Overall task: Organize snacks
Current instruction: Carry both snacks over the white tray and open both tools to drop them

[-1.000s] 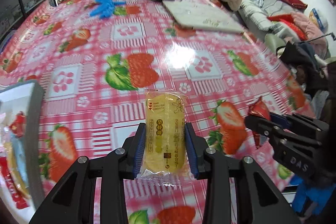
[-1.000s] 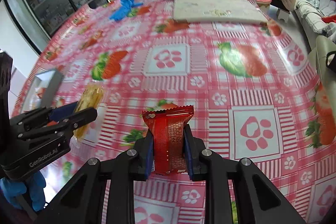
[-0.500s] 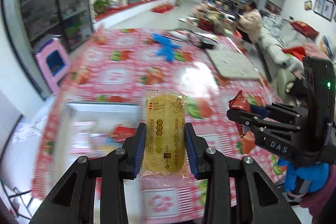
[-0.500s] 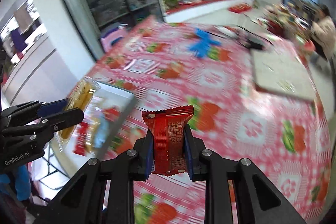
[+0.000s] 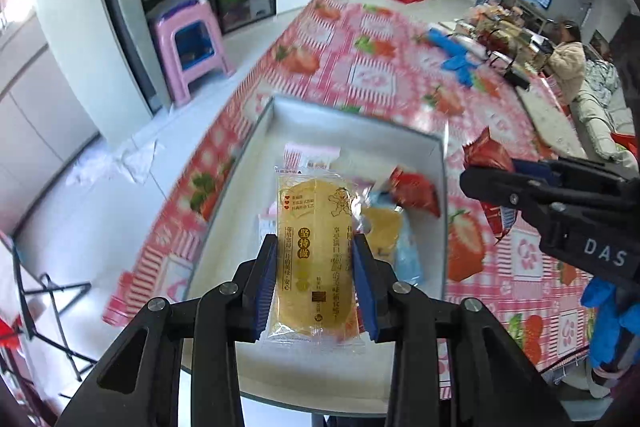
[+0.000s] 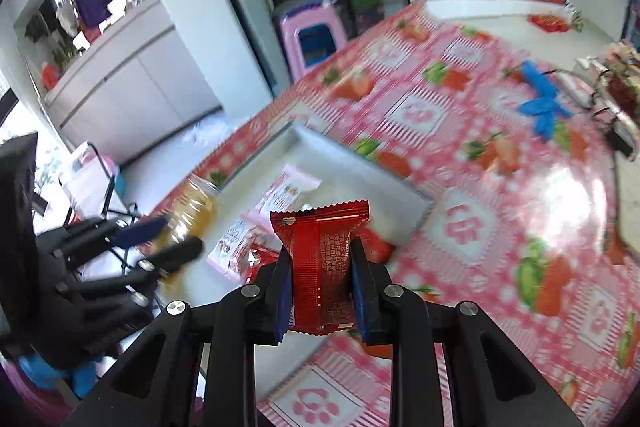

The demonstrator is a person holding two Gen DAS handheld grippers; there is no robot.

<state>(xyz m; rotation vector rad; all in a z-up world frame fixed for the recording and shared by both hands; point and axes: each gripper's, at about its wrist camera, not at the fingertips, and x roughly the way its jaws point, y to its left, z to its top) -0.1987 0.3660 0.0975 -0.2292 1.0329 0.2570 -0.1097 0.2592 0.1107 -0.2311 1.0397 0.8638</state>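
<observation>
Swung both loads off the open strawberry tablecloth [image 5: 372, 83] to above the white tray [image 5: 438, 163]. Left gripper [image 5: 316, 263] clamped on yellow cake packet [image 5: 314, 251], right gripper [image 6: 320, 287] pinching red snack packet [image 6: 322, 263]. Probably ready to drop, neither released yet.

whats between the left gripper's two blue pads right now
In the left wrist view, a yellow snack packet stands upright between the left gripper's blue pads, clamped on both sides, above the white tray.

Both claws (snacks gripped) now hover over the white tray [image 5: 276, 115].
</observation>
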